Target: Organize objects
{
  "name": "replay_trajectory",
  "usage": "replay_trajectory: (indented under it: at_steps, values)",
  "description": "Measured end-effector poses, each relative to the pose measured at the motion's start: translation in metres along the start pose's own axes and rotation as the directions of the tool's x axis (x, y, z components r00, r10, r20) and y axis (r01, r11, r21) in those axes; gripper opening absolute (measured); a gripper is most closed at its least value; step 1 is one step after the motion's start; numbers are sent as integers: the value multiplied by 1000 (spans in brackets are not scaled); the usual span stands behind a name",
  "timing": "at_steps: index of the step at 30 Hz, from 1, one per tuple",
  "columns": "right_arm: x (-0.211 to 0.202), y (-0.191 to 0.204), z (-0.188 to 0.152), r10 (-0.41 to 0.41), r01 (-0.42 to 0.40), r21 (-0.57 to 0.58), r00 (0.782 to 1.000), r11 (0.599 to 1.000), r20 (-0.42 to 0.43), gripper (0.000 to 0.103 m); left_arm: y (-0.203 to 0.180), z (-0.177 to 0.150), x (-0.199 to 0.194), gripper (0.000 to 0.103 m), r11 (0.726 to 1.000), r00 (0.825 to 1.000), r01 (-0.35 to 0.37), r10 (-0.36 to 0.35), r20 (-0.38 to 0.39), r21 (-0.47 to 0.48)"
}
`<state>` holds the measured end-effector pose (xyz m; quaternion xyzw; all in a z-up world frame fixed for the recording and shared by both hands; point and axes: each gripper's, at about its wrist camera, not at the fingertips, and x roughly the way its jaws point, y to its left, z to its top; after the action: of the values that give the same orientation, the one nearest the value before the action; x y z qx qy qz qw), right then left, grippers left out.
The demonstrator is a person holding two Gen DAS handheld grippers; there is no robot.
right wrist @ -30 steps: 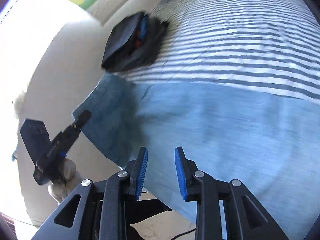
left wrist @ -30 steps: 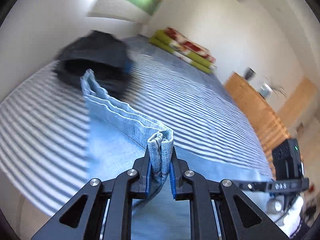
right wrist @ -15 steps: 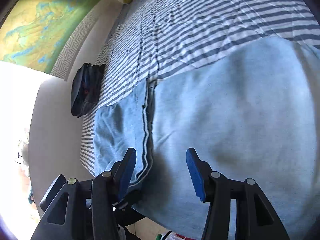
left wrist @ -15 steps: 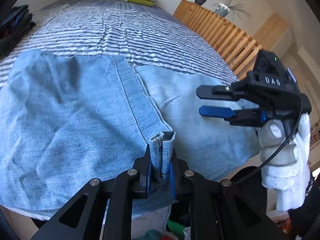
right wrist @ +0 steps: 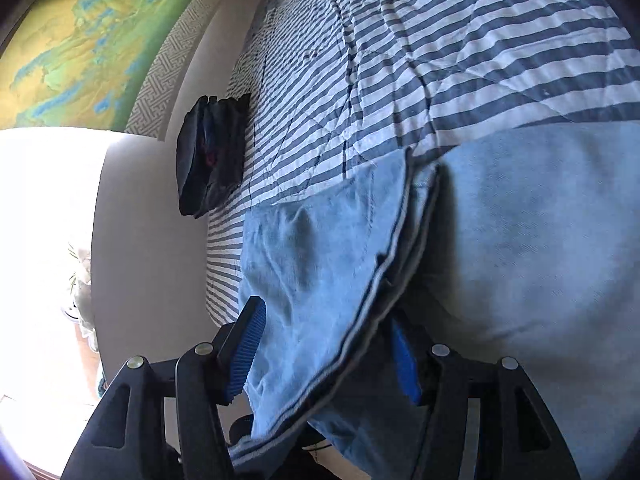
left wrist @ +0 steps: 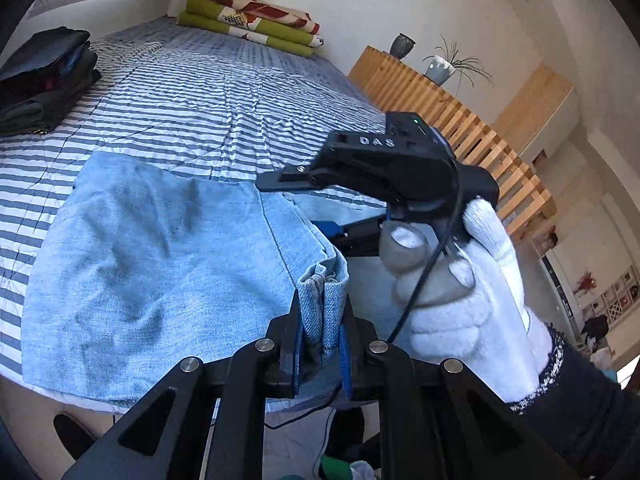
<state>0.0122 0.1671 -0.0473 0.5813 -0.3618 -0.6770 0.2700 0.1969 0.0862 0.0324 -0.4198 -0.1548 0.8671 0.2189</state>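
Left gripper point(left wrist: 320, 340): jaws nearly closed, blue pads pinching a bunched hem of the jeans point(left wrist: 152, 256). The clamped part stands upright between the pads as a thick fold of several layers.

Right gripper point(right wrist: 324, 354): jaws opening. An edge of the jeans point(right wrist: 320, 280) with a pale seam runs down between the pads; the left pad stands clear of the cloth. Contact at the right pad cannot be told, since the cloth hides part of it. In the left view this gripper point(left wrist: 320, 208) lies just beyond the pinched hem, held by a hand point(left wrist: 472, 292) in a white glove.

Jeans: light blue denim, faded, folded flat, with a dark stitched seam along the middle. They lie on the near edge of the bed point(left wrist: 224, 92), part hanging over it.

From the jeans outward: a dark clothes pile point(left wrist: 44, 80) near the bed's left edge, well apart; folded green blankets point(left wrist: 256, 20) at the far end.

The lower end of the jeans is cut off behind the gripper bodies.
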Motion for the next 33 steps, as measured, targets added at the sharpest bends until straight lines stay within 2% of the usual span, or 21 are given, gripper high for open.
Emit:
replay_trajectory:
  at_steps: [1,2,3,4,5,6,9,12,15,19,22,24,27,31,33]
  values:
    - [3,4,3,-37,37,-18,999,999,5,55,0,0,0,14,1000,1000,-3,3,-5,6]
    - [4,9,4,-89,89,-48,996,995,14,48,0,-1,0,14,1000,1000,-1,1,-10,9]
    - [8,16,6,-150,152,-86,988,985,25,33,-3,-2,1,14,1000,1000,-1,1,-19,15]
    - [8,22,6,-198,200,-127,980,971,31,25,-5,-4,2,14,1000,1000,-1,2,-26,23]
    - [8,26,4,-235,238,-162,971,958,37,10,-9,-8,3,14,999,999,1,0,-32,32]
    - [5,30,3,-266,270,-187,963,945,43,9,-11,-8,8,14,999,999,3,-2,-39,41]
    - [-19,41,-3,-309,326,-250,945,912,106,8,-30,-7,14,14,997,998,22,-18,-52,77]
    - [-62,46,-8,-317,357,-285,931,890,179,8,-64,-5,19,14,989,996,63,-55,-64,133]
    - [-115,36,-14,-325,388,-281,913,878,246,8,-109,-3,33,14,969,992,116,-102,-78,217]
    - [-179,2,-18,-388,464,-223,867,857,314,8,-173,-10,62,14,930,980,190,-160,-120,314]
    - [-214,-34,-21,-427,490,-159,848,857,315,8,-217,-25,87,14,899,964,250,-198,-177,360]
    - [-228,-57,-24,-463,518,-122,831,847,309,8,-239,-36,105,14,886,953,280,-209,-219,370]
    - [-245,-81,-28,-482,527,-80,820,846,307,8,-266,-52,127,14,870,938,312,-219,-267,381]
    - [-257,-108,-27,-495,528,-42,818,848,294,8,-292,-71,148,14,853,926,335,-219,-309,400]
    - [-257,-118,-24,-497,527,-35,820,849,284,8,-297,-74,158,14,854,921,337,-212,-327,397]
